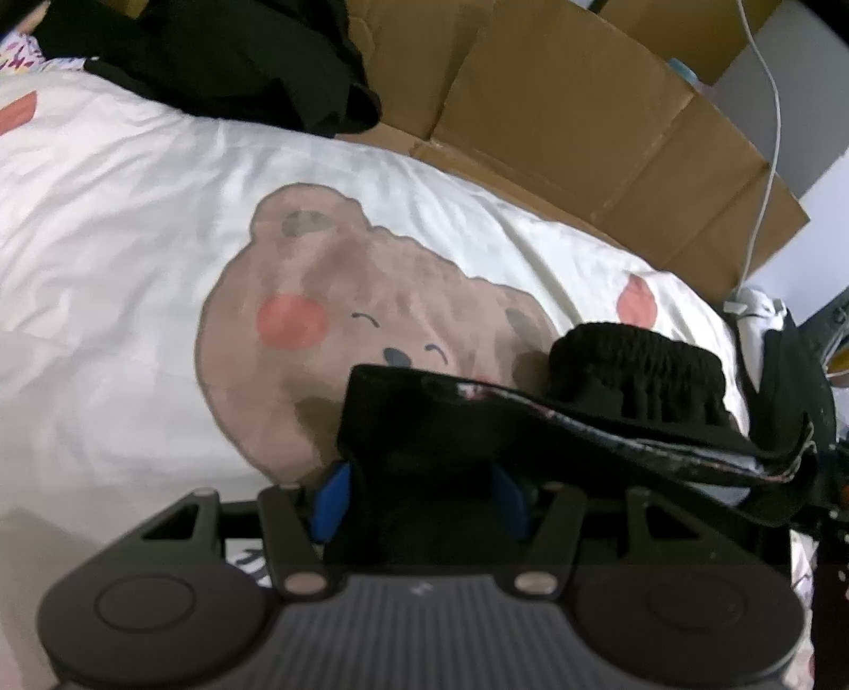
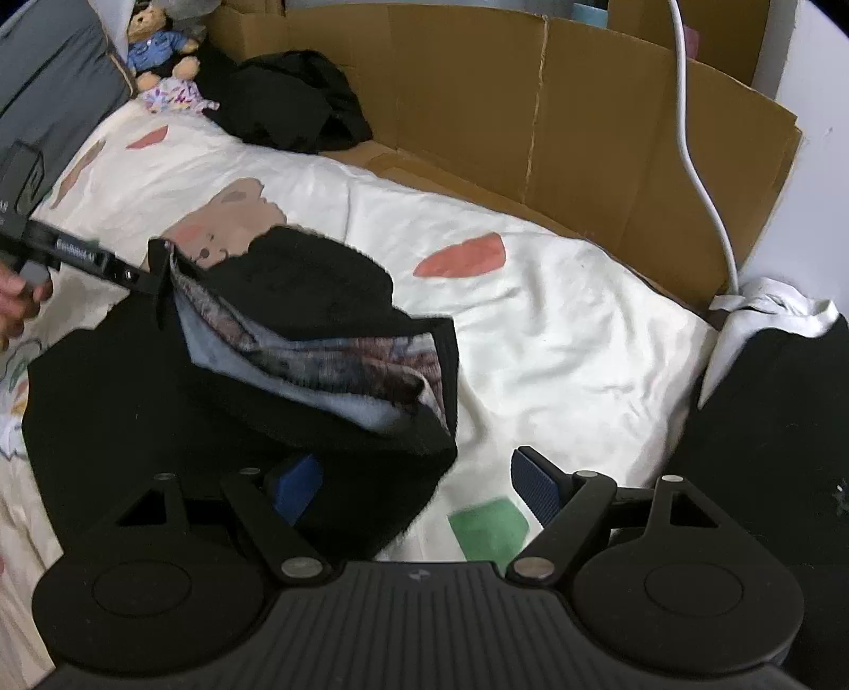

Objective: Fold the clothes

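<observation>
Mid-fold: the left gripper [image 1: 424,493] pinches the black garment [image 2: 297,339] held partly doubled above the bedsheet [image 2: 557,329], the right gripper [image 2: 419,491] gapes beside its edge, and a black heap [image 2: 292,101] awaits.

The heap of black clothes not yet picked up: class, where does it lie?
In the right wrist view the heap of black clothes lies at the top left, on the bedsheet, against the cardboard box and beside a teddy bear.
</observation>
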`<move>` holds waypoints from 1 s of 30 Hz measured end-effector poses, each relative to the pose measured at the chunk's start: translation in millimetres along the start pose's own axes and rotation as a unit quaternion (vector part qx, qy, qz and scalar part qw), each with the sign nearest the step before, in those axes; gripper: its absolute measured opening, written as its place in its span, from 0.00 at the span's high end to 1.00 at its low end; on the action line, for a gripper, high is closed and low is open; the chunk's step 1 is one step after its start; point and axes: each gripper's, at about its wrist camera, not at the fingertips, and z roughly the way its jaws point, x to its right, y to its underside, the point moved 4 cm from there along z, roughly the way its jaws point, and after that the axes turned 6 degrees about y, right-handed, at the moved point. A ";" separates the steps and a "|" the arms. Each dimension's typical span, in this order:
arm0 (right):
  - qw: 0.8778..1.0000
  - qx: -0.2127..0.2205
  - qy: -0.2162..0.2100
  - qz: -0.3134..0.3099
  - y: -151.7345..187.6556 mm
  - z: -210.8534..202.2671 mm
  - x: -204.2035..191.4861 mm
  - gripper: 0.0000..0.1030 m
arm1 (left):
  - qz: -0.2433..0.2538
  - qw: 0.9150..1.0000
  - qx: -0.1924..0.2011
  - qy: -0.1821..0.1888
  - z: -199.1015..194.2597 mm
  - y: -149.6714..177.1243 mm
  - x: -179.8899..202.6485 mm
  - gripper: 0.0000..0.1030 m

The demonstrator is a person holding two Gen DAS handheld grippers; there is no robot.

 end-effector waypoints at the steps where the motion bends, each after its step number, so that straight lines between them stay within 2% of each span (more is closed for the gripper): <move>1: 1.000 0.003 -0.004 -0.001 -2.1 0.9 -0.2 0.22 | -0.001 1.000 0.000 0.002 0.4 0.0 0.8 0.50; 2: 1.000 0.007 -0.007 0.000 -4.3 0.3 0.8 0.25 | -0.002 1.000 0.000 0.003 0.5 0.0 1.2 0.54; 4: 1.000 0.015 -0.012 0.001 -9.0 -1.4 3.0 0.43 | -0.003 1.000 0.001 0.002 0.0 -0.3 0.4 0.67; 5: 1.000 0.017 -0.011 0.006 -10.6 -2.1 5.1 0.50 | -0.004 1.000 0.000 0.002 0.0 -0.6 -0.4 0.80; 6: 1.000 0.016 -0.009 0.010 -11.6 -2.4 6.7 0.68 | -0.008 1.000 -0.001 -0.003 -0.4 -1.4 -2.6 0.89; 7: 1.000 0.015 -0.008 0.013 -12.6 -2.6 8.1 0.81 | -0.014 1.000 0.000 -0.006 -1.7 -2.5 -5.6 0.90; 9: 0.999 0.012 0.003 0.032 -14.8 -2.7 16.0 0.86 | -0.030 0.999 0.008 -0.007 -5.0 -5.2 -10.7 0.94; 14: 0.997 0.012 0.012 0.080 -15.9 -4.5 33.2 0.86 | -0.045 0.998 0.024 -0.026 -14.1 -13.3 -16.7 0.95; 17: 0.995 0.010 0.023 0.092 -13.5 -5.7 38.7 0.80 | -0.056 0.998 0.026 -0.029 -19.6 -17.1 -19.2 0.91; 19: 0.995 0.007 0.020 0.096 -11.3 -6.2 40.7 0.65 | -0.055 0.998 0.025 -0.029 -22.1 -17.8 -19.1 0.86; 22: 0.994 0.010 0.020 0.104 -6.8 -9.4 43.0 0.54 | -0.052 0.998 0.023 -0.030 -24.6 -16.7 -18.3 0.70; 26: 0.993 0.009 0.016 0.113 -2.0 -12.0 46.1 0.53 | -0.046 0.998 0.019 -0.028 -24.9 -10.1 -13.8 0.46; 27: 0.993 0.009 0.014 0.113 -1.6 -12.3 46.1 0.53 | -0.044 0.998 0.017 -0.029 -24.2 -8.4 -12.2 0.43; 30: 0.994 0.008 0.007 0.111 1.4 -13.6 44.7 0.53 | -0.034 0.999 0.018 -0.033 -23.4 -5.0 -8.1 0.45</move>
